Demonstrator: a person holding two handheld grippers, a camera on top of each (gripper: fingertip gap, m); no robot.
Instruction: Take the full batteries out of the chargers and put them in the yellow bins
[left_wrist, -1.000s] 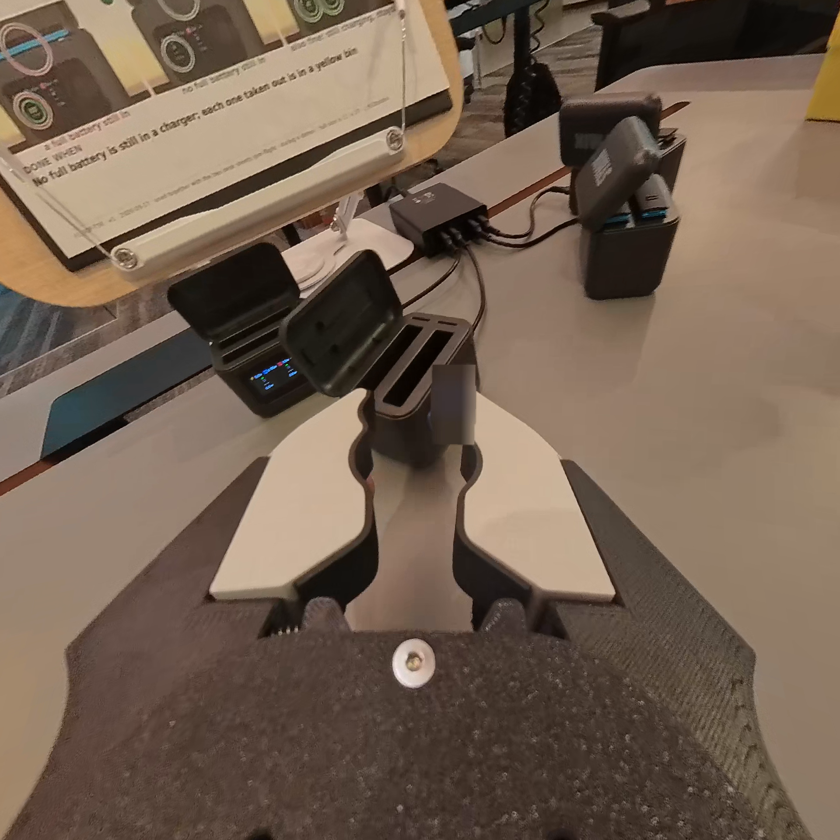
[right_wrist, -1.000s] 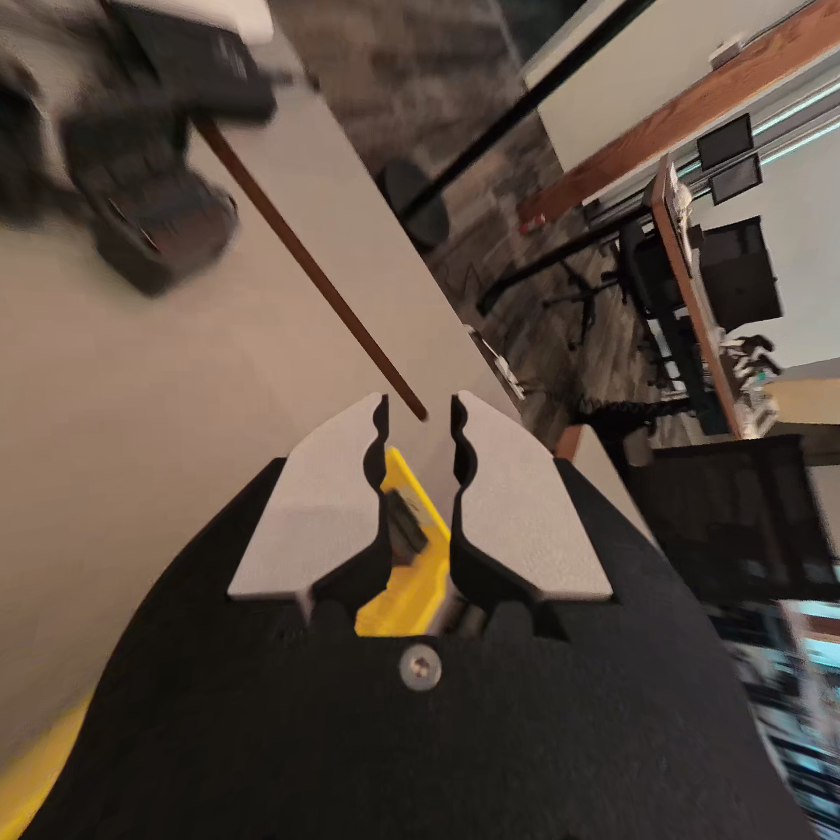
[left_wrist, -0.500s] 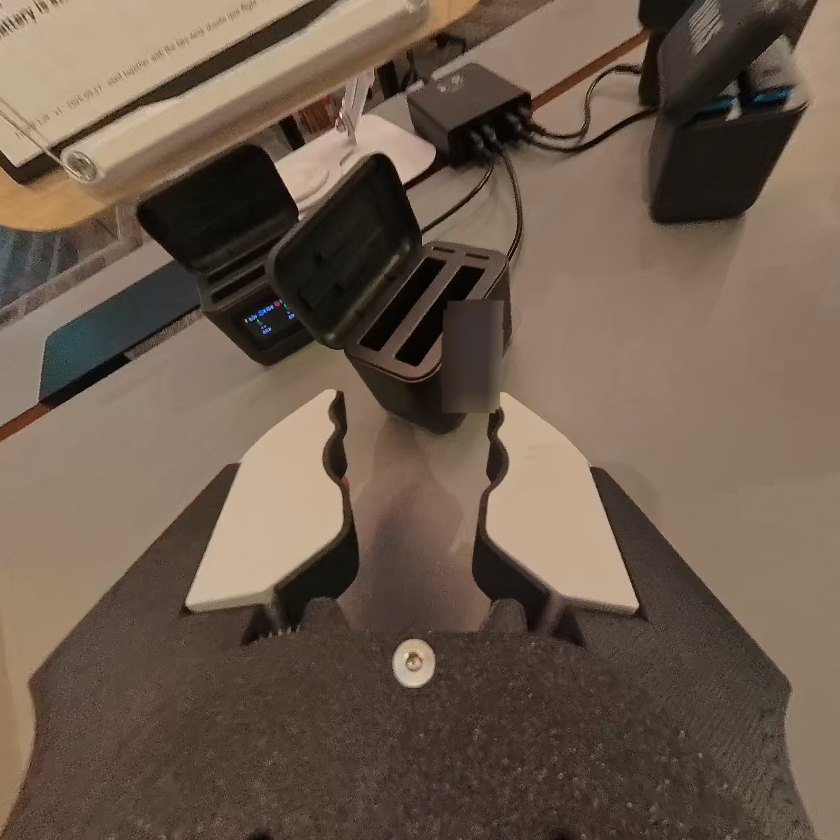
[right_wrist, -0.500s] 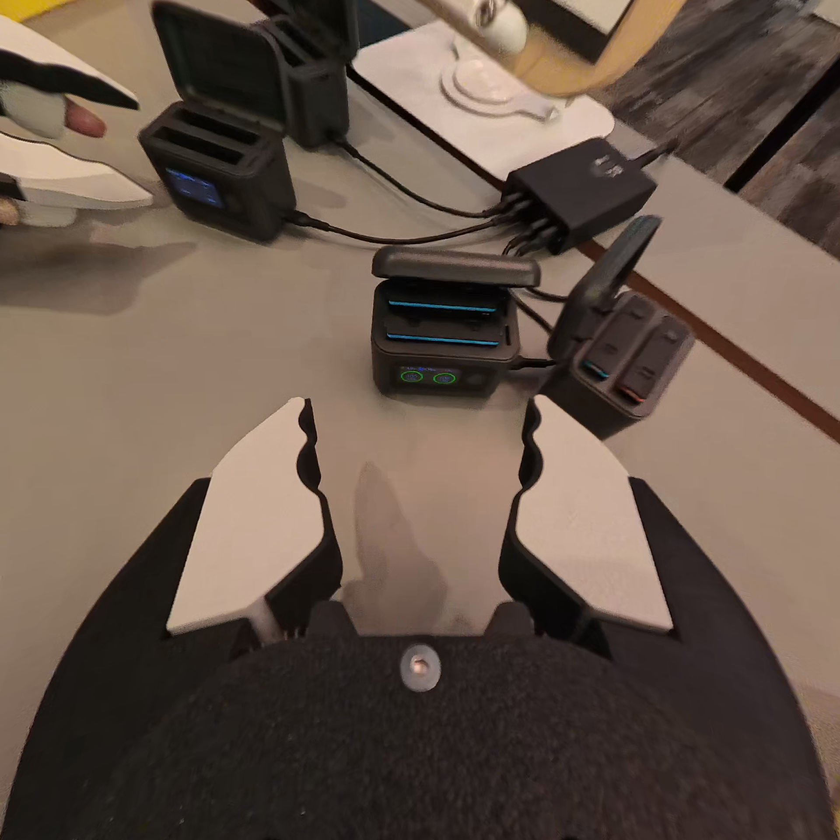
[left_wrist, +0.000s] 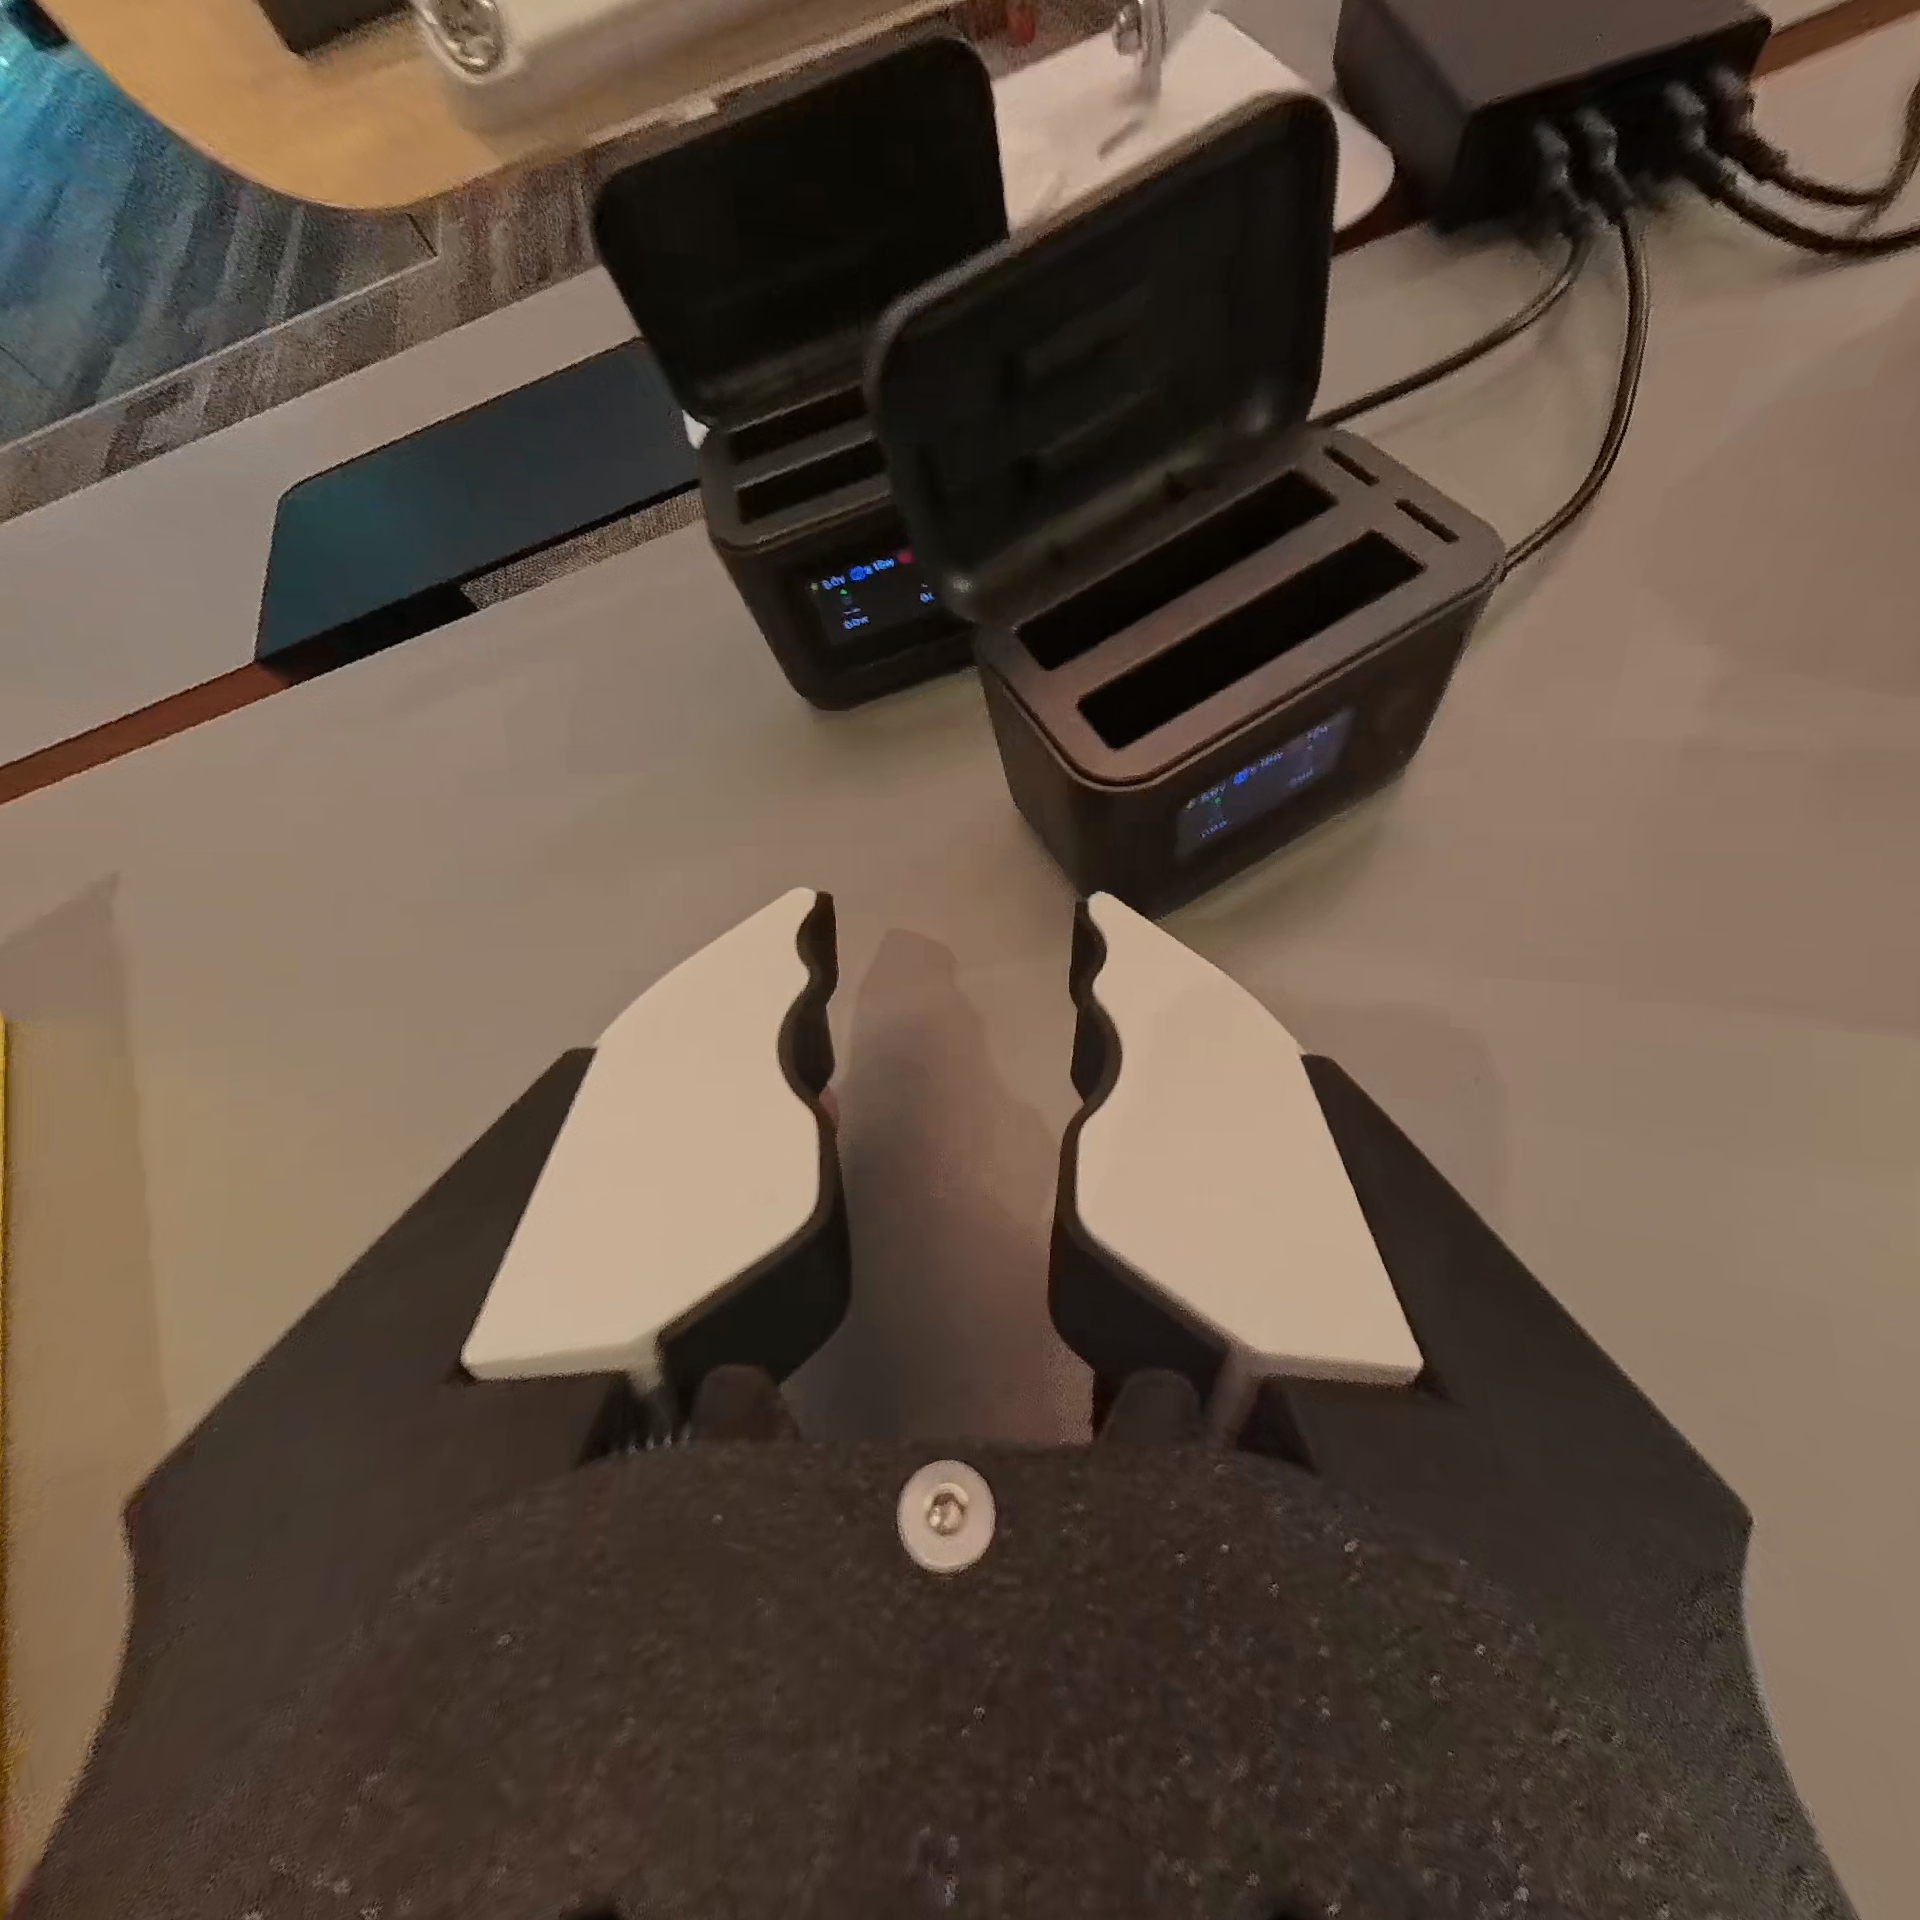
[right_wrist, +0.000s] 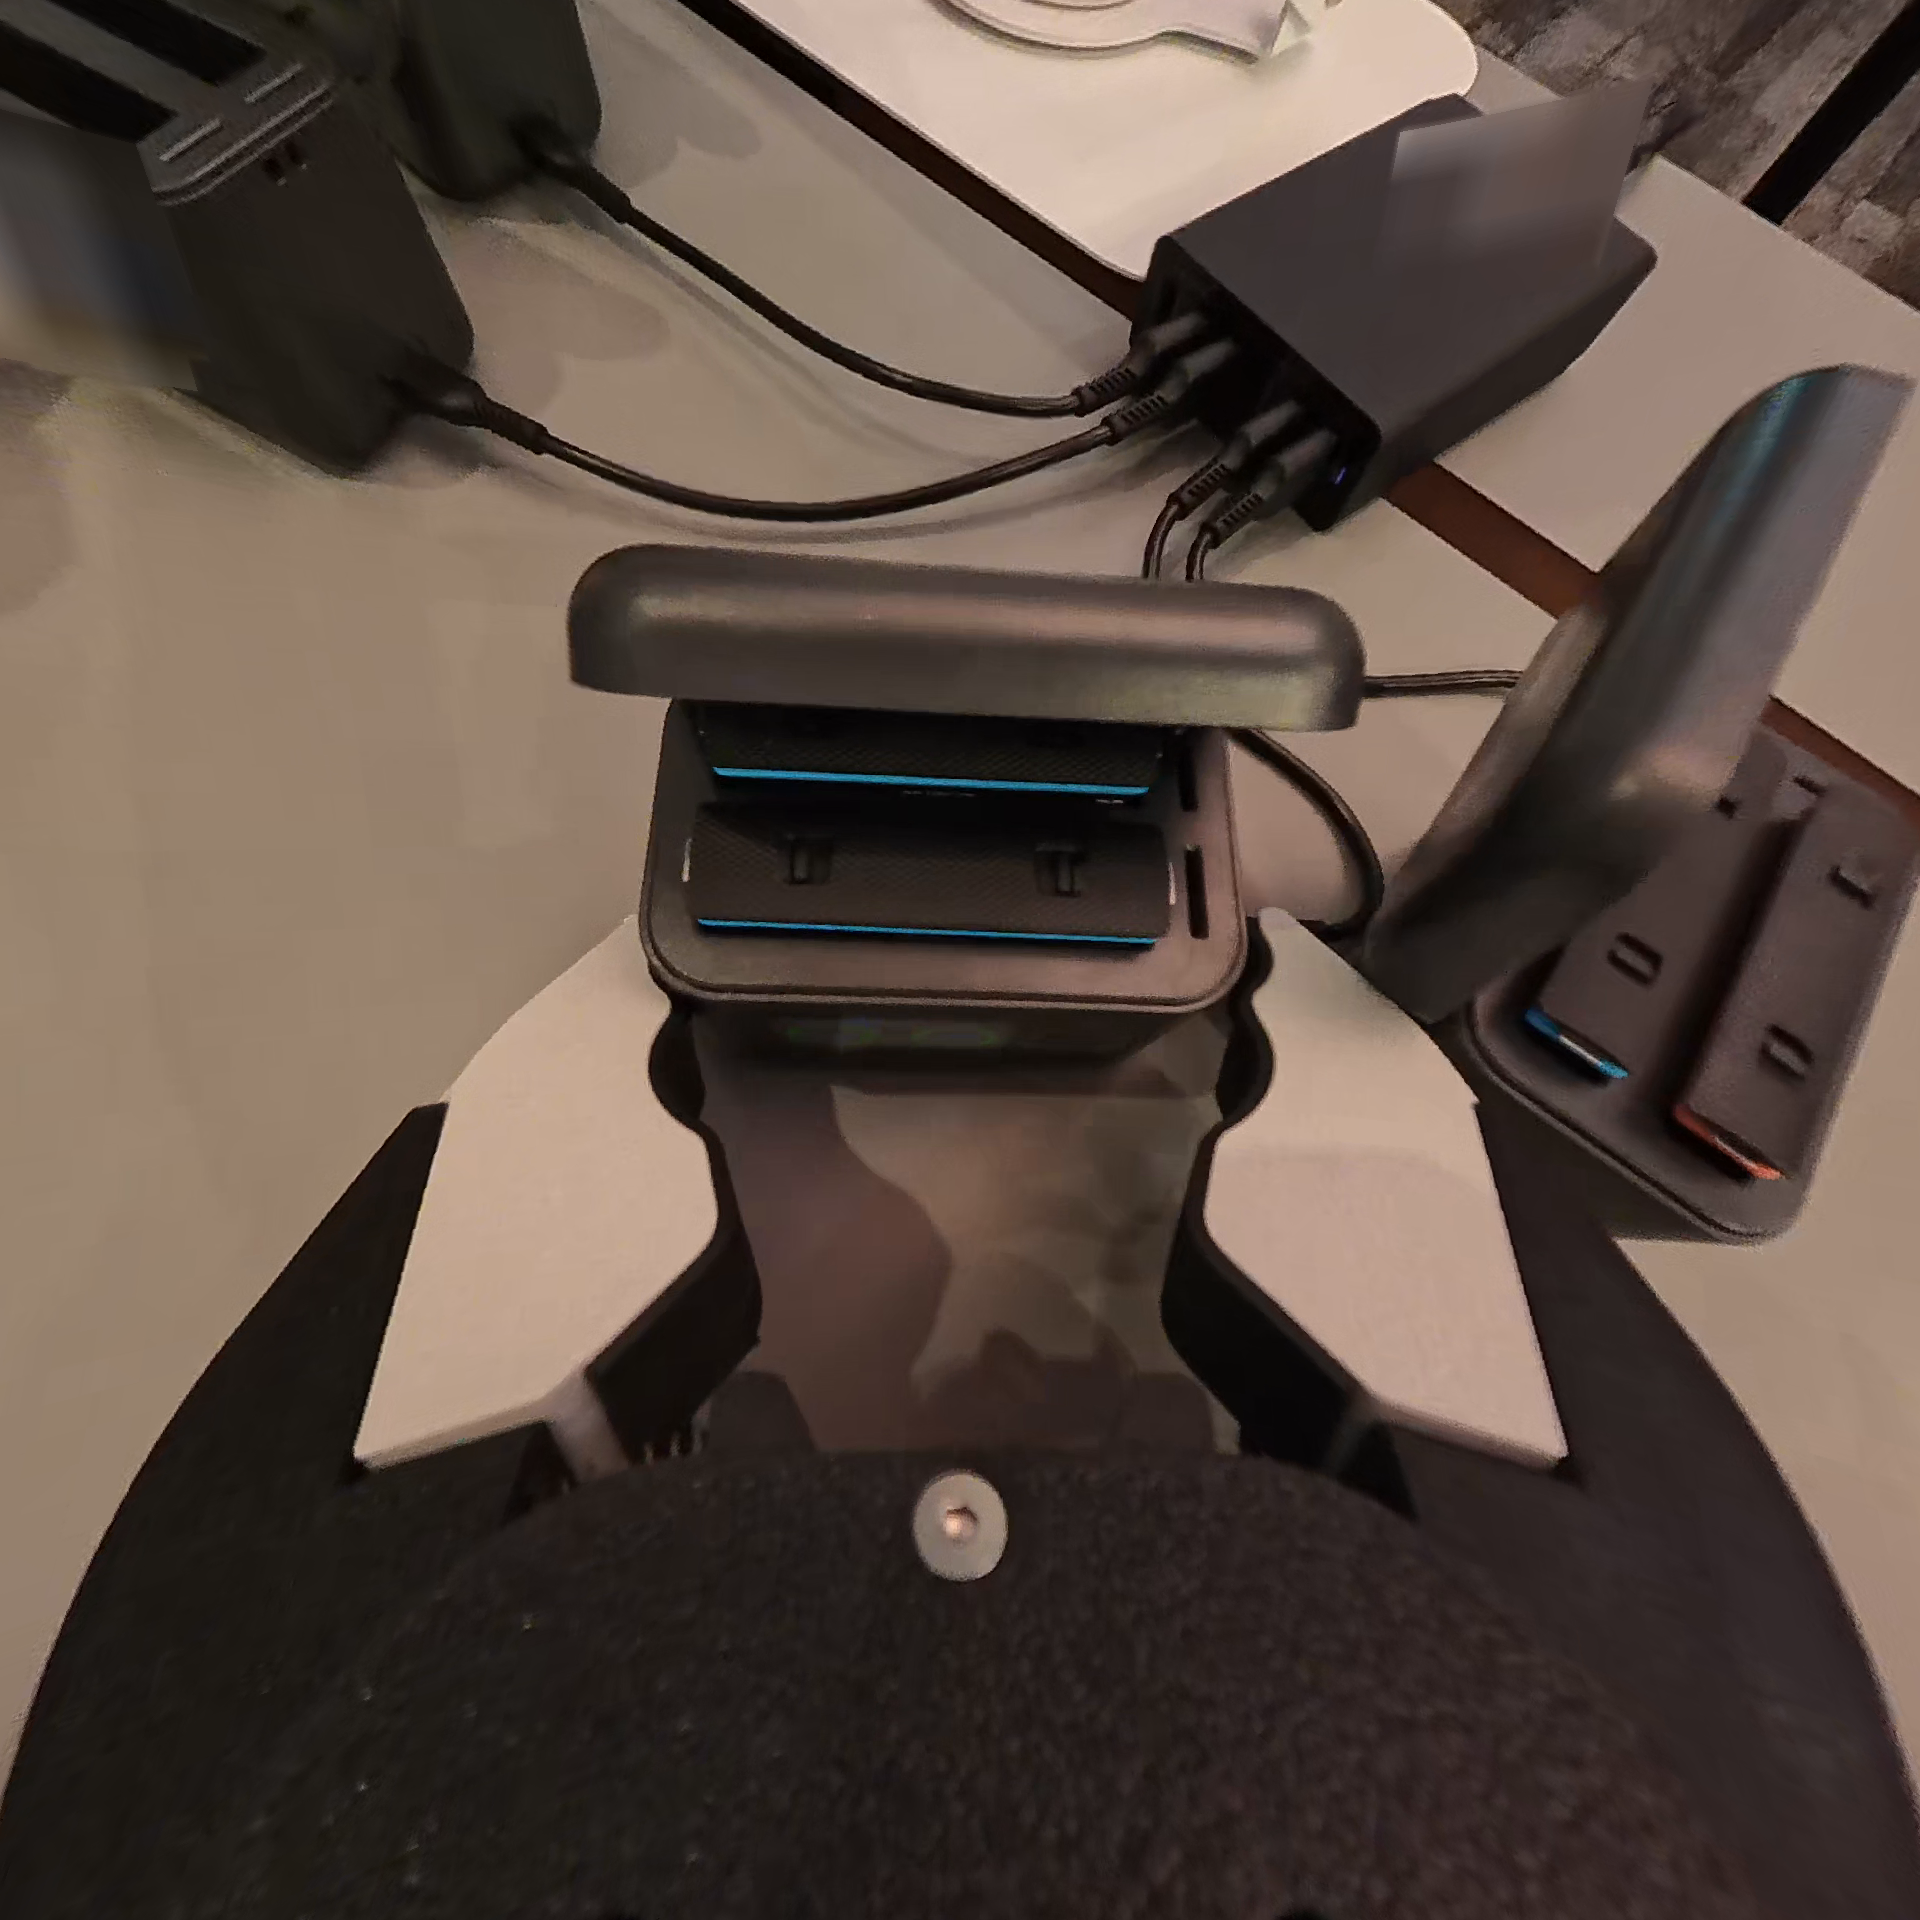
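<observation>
In the right wrist view, a black charger (right_wrist: 940, 977) stands with its lid (right_wrist: 961, 644) half raised. It holds two black batteries with blue edges, a front one (right_wrist: 930, 878) and a rear one (right_wrist: 935, 748). My right gripper (right_wrist: 945, 1039) is wide open and empty, with its fingertips on either side of this charger's front. In the left wrist view, my left gripper (left_wrist: 951, 914) is open and empty above the table. It is just short of a near charger (left_wrist: 1236, 665) with an open lid and two empty slots. A second open charger (left_wrist: 831, 561) stands behind it.
Another charger (right_wrist: 1662, 1039) at the right holds two batteries, one blue-ended and one orange-ended, under a raised lid. A black power hub (right_wrist: 1403, 312) with several cables sits behind. A white stand base (right_wrist: 1195, 125) lies beyond the table seam. A yellow sliver (left_wrist: 3, 1143) shows at the left edge.
My right gripper has swung from the yellow bin to the charger with two batteries and opened wide around it. My left gripper has drawn back from the empty charger.
</observation>
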